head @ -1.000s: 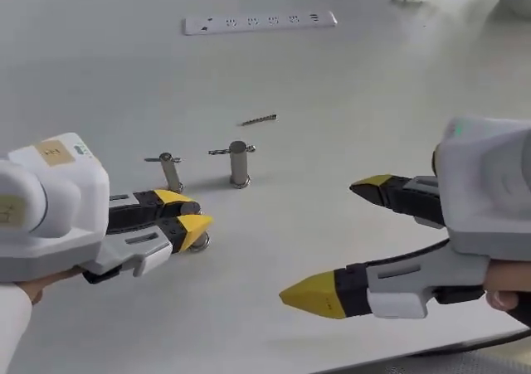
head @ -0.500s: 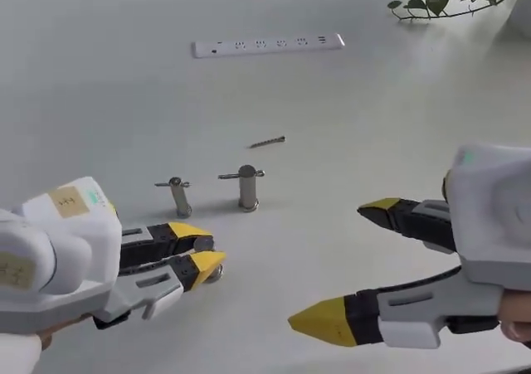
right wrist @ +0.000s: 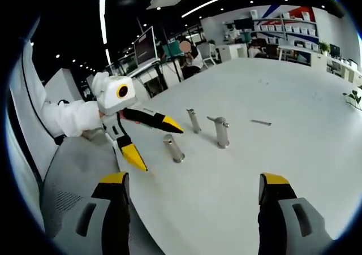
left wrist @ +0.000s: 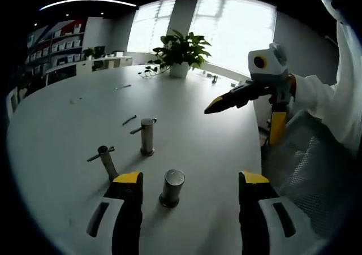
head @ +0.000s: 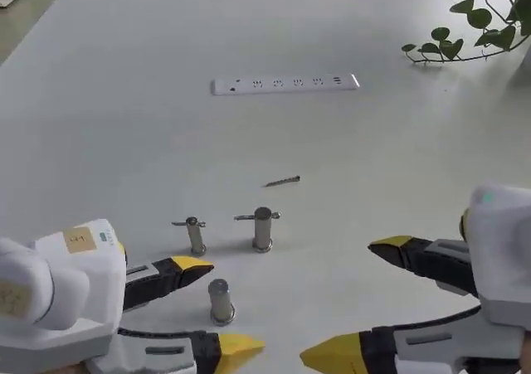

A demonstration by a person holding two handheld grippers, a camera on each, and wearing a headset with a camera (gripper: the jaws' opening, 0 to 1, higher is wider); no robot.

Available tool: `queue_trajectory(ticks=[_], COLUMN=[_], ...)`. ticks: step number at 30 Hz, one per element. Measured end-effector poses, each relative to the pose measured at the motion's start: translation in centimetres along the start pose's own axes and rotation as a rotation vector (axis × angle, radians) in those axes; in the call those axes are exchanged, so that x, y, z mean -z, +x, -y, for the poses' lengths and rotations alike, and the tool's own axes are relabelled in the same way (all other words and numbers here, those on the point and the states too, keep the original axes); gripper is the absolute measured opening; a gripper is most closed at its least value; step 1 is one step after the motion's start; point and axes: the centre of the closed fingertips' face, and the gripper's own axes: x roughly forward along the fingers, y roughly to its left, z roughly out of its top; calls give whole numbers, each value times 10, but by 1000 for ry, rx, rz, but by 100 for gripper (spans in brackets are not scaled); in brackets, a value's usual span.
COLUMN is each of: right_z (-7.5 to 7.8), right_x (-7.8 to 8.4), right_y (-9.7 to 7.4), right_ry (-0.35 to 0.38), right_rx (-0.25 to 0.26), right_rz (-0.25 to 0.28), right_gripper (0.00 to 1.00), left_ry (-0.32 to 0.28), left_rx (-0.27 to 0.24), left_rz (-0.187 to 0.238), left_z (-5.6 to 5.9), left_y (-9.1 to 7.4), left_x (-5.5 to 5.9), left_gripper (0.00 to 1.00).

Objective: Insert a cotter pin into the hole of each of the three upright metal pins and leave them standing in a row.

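Left claw point(left wrist: 191, 178) gapes empty, the bare pin point(left wrist: 172, 188) standing between its jaws, touching neither. Right claw point(head: 355, 299), wide open and empty, is well apart. Loose cotter pin point(head: 282, 181) lies beyond 2 fitted pins point(head: 262, 229).

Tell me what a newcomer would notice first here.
The yellow-tipped left gripper, jaws open, flanks a bare upright steel pin at the front of the white table. Behind it stand two more steel pins, each with a cotter pin through its top; a loose cotter pin lies farther back.
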Motion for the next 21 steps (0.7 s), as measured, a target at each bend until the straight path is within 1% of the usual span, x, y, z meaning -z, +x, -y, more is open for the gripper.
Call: queue_trajectory(ticks=[1, 3, 4, 5, 6, 8, 10, 11, 12, 16, 17, 19, 21], right_z=[0, 1, 1, 2, 2, 3, 5, 7, 9, 16, 17, 22, 28], right_x=[-1, -1, -1, -2, -2, -3, -6, -6, -8, -11, -11, -14, -19], right_y=[0, 1, 1, 1, 1, 1, -1, -2, -3, -6, -6, -8, -10], right_ry=[-2, -5, -7, -9, -12, -18, -22, -25, -29, -68, -73, -95, -121], right_rx=[0, -1, -2, -3, -4, -6, -4, -3, -1, 4, 4, 8, 13], right_rz=[0, -4, -6, -8, -10, -13, -11, -10, -12, -36, -39, -52, -63], right_gripper=[93, 93, 93, 93, 93, 93, 93, 93, 93, 94, 94, 94, 93], left_ry=[-12, -42, -81, -96, -111, -142, -139, -138, -134, -109, -107, -86, -83], left_rx=[3, 11, 17, 23, 35, 29, 41, 38, 32, 43, 42, 35, 28], left_rz=[11, 29, 51, 71, 119, 172, 174, 174, 160, 109, 105, 81, 65], left_z=[1, 3, 5, 6, 8, 7, 11, 12, 14, 22, 23, 24, 23], left_y=[-2, -4, -5, -6, -8, -13, -17, -18, -20, -23, -24, -26, -27], left_x=[-2, -6, -10, -13, -20, -28, -29, -30, -29, -21, -21, -16, -11], left_gripper=[81, 88, 90, 90, 89, 89, 94, 98, 99, 99, 99, 99, 99])
